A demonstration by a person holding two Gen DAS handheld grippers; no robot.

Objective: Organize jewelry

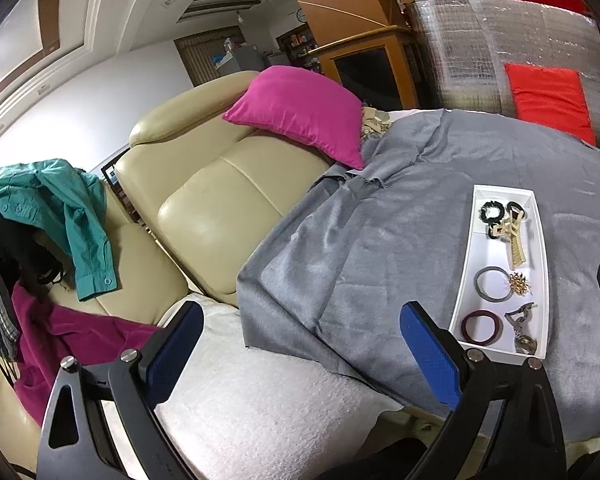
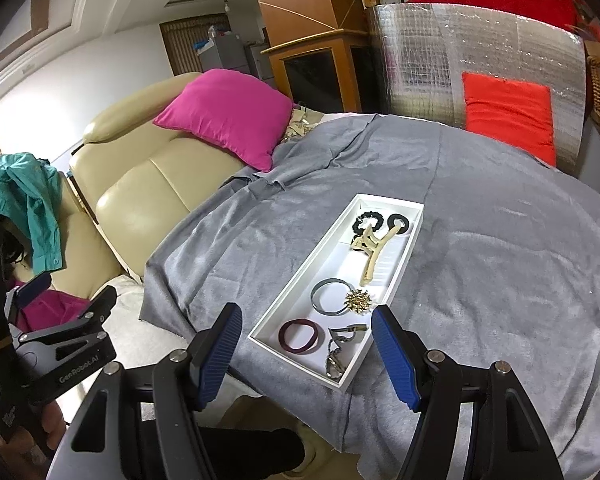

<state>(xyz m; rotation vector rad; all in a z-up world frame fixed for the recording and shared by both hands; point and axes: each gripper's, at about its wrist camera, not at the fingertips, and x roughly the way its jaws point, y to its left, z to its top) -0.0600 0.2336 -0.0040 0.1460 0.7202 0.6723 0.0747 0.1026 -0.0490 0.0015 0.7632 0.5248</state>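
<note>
A long white tray (image 2: 296, 276) (image 1: 462, 276) lies on a grey cloth. In it lie black scrunchies (image 2: 366, 220), a beige claw clip (image 2: 374, 250), a grey bangle (image 2: 330, 297), a gold brooch (image 2: 358, 302), a maroon bangle (image 2: 302, 336) and a metal watch (image 2: 338, 354). My right gripper (image 2: 306, 334) is open and empty, its fingers either side of the tray's near end. My left gripper (image 1: 302, 338) is open and empty, left of the tray; it also shows in the right wrist view (image 2: 66, 292).
The grey cloth (image 2: 500, 260) covers a round table. A beige sofa (image 1: 204, 184) with a pink cushion (image 1: 300, 110), teal shirt (image 1: 60, 208) and white towel (image 1: 260, 380) is at left. A red cushion (image 2: 508, 112) leans on a silver panel behind.
</note>
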